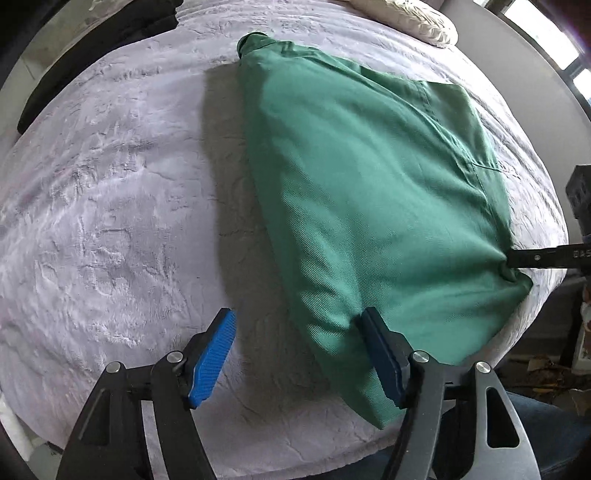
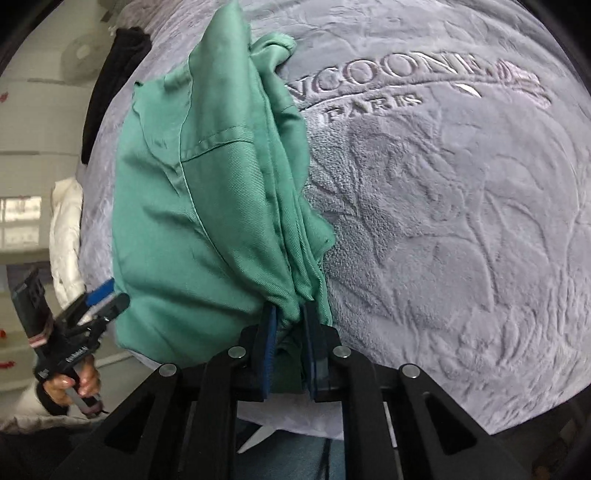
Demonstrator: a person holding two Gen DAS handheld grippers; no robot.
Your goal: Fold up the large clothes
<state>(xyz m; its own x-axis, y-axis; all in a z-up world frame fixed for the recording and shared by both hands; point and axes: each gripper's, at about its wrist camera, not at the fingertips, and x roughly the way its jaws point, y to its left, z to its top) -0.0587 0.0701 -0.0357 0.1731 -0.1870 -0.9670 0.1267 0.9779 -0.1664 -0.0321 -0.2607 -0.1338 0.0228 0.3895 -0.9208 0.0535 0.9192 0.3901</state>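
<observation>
A large green garment (image 1: 354,184) lies folded lengthwise on the grey plush blanket (image 1: 110,221), its collar end far from me. My left gripper (image 1: 299,321) is open with blue pads; its right pad touches the garment's near corner and the left pad is over bare blanket. My right gripper (image 2: 290,314) is shut on the garment's (image 2: 207,206) bunched edge and holds it lifted. The right gripper's finger shows in the left wrist view (image 1: 546,256) pinching the right corner. The left gripper shows open at the left of the right wrist view (image 2: 105,297).
The blanket carries an embossed logo (image 2: 406,85). A black garment (image 1: 92,66) lies at the far left edge and a white pillow (image 1: 417,18) at the far end. A white padded item (image 2: 66,236) lies beside the bed. Floor clutter (image 1: 546,365) shows at right.
</observation>
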